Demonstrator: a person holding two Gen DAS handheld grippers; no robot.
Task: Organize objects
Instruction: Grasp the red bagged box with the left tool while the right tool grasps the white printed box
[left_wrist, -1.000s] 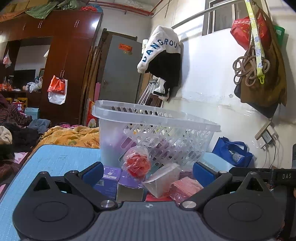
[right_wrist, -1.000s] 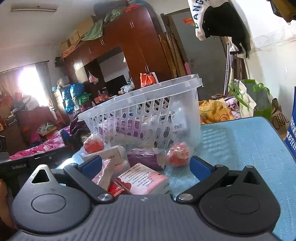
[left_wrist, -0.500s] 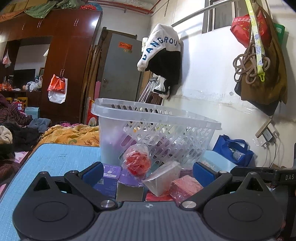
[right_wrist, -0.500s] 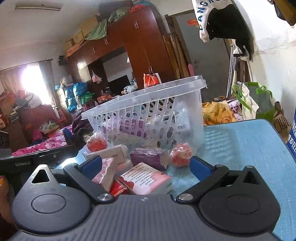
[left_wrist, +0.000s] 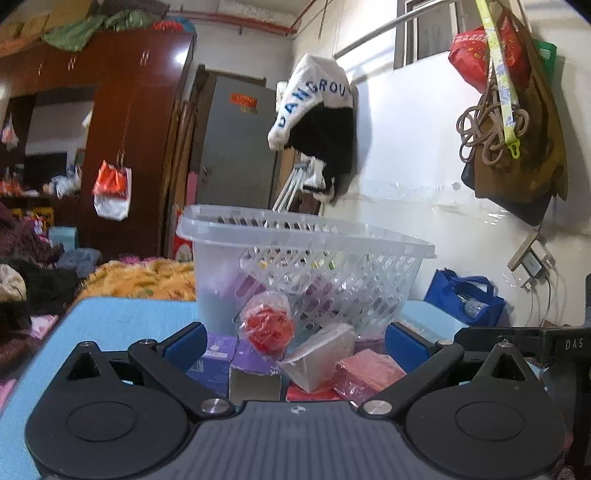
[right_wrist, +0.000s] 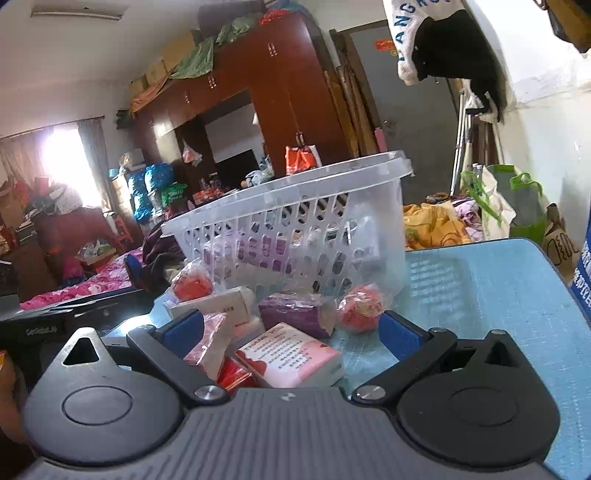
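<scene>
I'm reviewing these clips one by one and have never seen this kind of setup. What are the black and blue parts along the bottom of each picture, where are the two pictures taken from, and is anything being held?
There is no robot here. A person carries a two-finger tool in each hand, and a wide-angle camera on each tool looks forward along its fingers. The black arms and blue pads are those fingers.

One picture comes from the left hand-held gripper, the other from the right hand-held gripper. Both face the same pile from different sides.

On the blue table mat stands a clear plastic basket with a few items already inside. In front of it lie loose packets: a red ball in a clear wrapper, a purple packet, a pink tissue pack and others.

Both grippers are open and hold nothing.
</scene>
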